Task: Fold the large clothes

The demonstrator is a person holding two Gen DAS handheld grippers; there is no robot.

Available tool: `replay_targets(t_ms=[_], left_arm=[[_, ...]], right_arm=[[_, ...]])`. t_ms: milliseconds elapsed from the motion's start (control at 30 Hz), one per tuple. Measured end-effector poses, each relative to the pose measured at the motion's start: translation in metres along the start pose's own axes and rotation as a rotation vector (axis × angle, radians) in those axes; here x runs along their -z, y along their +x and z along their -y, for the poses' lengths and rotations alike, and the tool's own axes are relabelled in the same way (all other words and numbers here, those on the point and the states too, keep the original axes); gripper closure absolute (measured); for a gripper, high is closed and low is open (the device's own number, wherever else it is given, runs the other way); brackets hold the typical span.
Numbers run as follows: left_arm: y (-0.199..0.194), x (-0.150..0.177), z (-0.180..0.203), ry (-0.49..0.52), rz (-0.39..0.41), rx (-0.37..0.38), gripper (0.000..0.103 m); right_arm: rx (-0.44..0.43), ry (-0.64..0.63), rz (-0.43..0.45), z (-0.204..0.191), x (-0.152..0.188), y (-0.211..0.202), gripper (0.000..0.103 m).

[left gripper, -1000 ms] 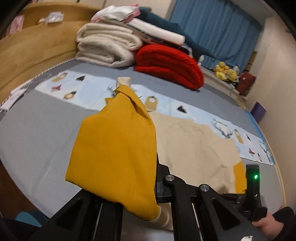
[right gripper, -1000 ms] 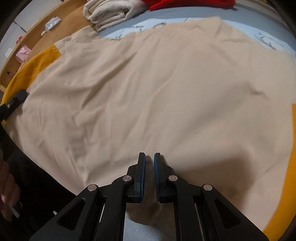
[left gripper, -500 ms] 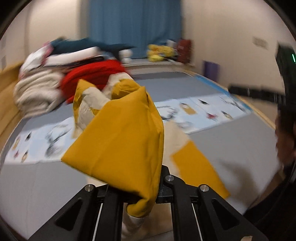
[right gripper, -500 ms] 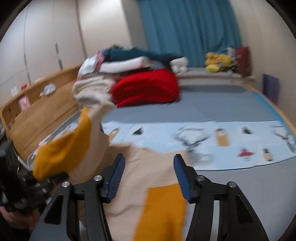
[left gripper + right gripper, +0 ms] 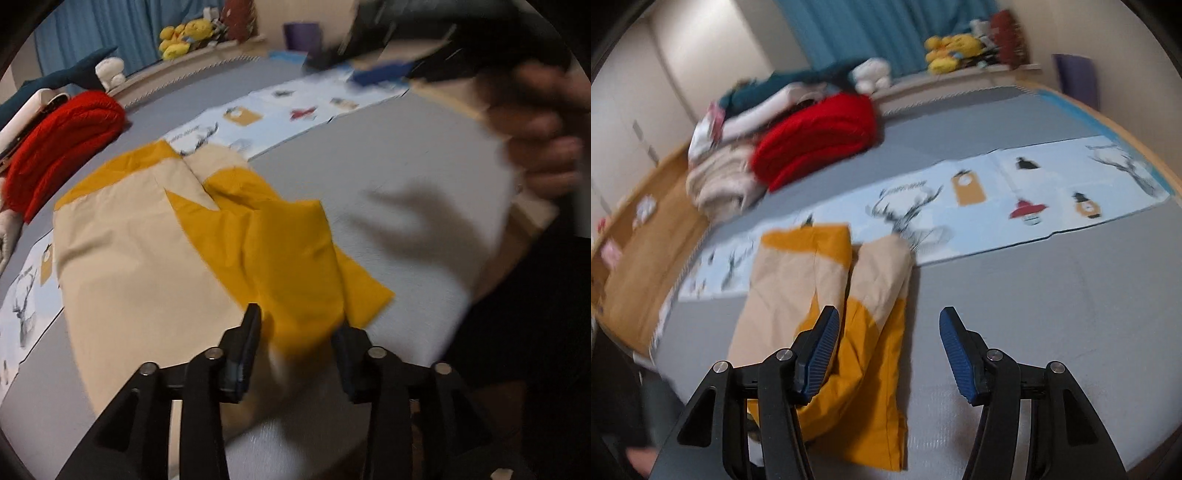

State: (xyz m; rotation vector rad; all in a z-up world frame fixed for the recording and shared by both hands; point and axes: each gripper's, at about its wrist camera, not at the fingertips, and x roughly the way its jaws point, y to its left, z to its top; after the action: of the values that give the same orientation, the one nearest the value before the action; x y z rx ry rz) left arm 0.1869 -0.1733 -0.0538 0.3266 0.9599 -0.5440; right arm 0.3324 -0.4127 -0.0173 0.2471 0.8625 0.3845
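Garment: a beige and mustard-yellow shirt (image 5: 140, 258) lies folded lengthwise on the grey bed (image 5: 406, 206), filling the centre and left of the left wrist view; in the right wrist view the same shirt (image 5: 798, 291) runs from mid-frame down to the lower left.
Yellow part: a mustard sleeve (image 5: 280, 254) lies across the beige body and reaches down to the bottom centre of the left wrist view, its near end between the two fingers.
Left claw: the left claw (image 5: 295, 350) sits at the bottom centre, its jaws spread wide; the sleeve's end lies in the gap, and blur hides whether cloth touches either finger.
Right claw: the right claw (image 5: 886, 354) sits at the bottom centre of its view, jaws wide apart and holding nothing; the shirt's yellow lower edge lies under and just beside its left finger (image 5: 818, 354), while the right finger is over bare grey bed.
Right hand: a blurred hand (image 5: 535, 140) with the other claw shows at the upper right of the left wrist view, well apart from the shirt.
Printed strip: a pale blue printed strip (image 5: 1015, 195) crosses the bed beyond the shirt's far end, which overlaps it.
Background: a red blanket (image 5: 816, 136) lies on a pile of folded bedding at the upper left, and yellow plush toys (image 5: 951, 50) sit by the blue curtain (image 5: 857, 29).
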Motion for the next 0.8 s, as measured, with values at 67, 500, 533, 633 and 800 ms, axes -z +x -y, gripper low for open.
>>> replay_targets(t_ms=[67,500,533,633,800], left_arm=[[-0.030,0.011,-0.012,-0.019,0.051,0.034,0.060],[-0.048,0.066,-0.134,-0.446,0.046,-0.173,0.062],[-0.043,0.065,-0.139,-0.477,0.033,-0.163,0.062],[-0.031,0.072,-0.148,-0.525,-0.004,-0.149,0.062],[-0.023,0.075,-0.162,-0.598,-0.030,-0.102,0.062]], right_arm=[[-0.040,-0.033,-0.028,-0.006,0.004,0.008,0.045],[-0.085,-0.111,-0.330,-0.068,0.049,0.090,0.048],[-0.074,-0.122,-0.335,-0.070,0.051,0.090,0.051],[-0.035,-0.149,-0.364,-0.073,0.059,0.091,0.079],[-0.021,-0.182,-0.336,-0.074,0.062,0.075,0.098]])
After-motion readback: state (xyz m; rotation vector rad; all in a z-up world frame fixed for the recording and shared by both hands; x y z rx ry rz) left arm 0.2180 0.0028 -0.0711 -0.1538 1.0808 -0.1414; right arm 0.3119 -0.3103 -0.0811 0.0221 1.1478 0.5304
